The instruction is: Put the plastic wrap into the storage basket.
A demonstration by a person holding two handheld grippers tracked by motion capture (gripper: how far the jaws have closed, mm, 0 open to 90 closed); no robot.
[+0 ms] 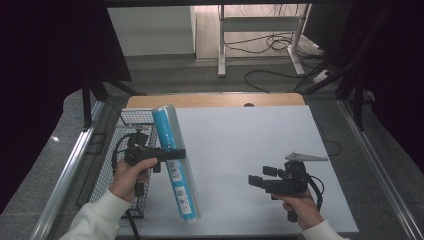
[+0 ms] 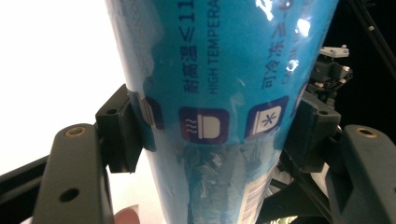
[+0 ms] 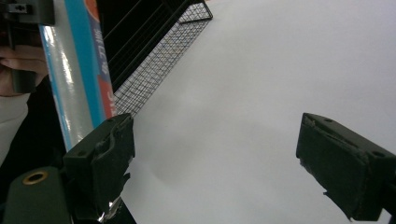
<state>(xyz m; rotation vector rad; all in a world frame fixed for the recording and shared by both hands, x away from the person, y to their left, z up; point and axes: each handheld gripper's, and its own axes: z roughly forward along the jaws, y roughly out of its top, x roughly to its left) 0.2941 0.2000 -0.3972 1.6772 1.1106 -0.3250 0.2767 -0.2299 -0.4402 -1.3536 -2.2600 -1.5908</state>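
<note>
White board (image 1: 250, 150) covers most of the wooden table, with grey floor, cables and a desk frame beyond its far edge.

On the left, the left gripper (image 2: 217, 128) has its jaws clamped on a blue roll (image 2: 219, 70) wrapped in clear shiny film; in the left gripper view both pads press into the wrapping, which creases at the left pad, and icons and print run across the blue label. That view cuts the roll off at top and bottom, so its ends are out of frame, and much of the small print is too blurred to read. The high view gives the whole roll (image 1: 176, 165): it slants from its far end over the wire basket (image 1: 131, 120) to its near end close to the board's near edge, gripped around its middle by the left gripper (image 1: 172, 154), apparently held off the board, though contact at the near end is hard to judge.

On the right, the right gripper (image 1: 256, 181) is held over the board's near right part, well apart from the roll. Its own view shows the right gripper (image 3: 215, 163) with jaws spread wide and nothing but bare white board between them. At that view's left edge stand the roll (image 3: 77, 84), cut off, and the black mesh of the basket (image 3: 159, 65), with part of a hand partly hidden behind the roll.
</note>
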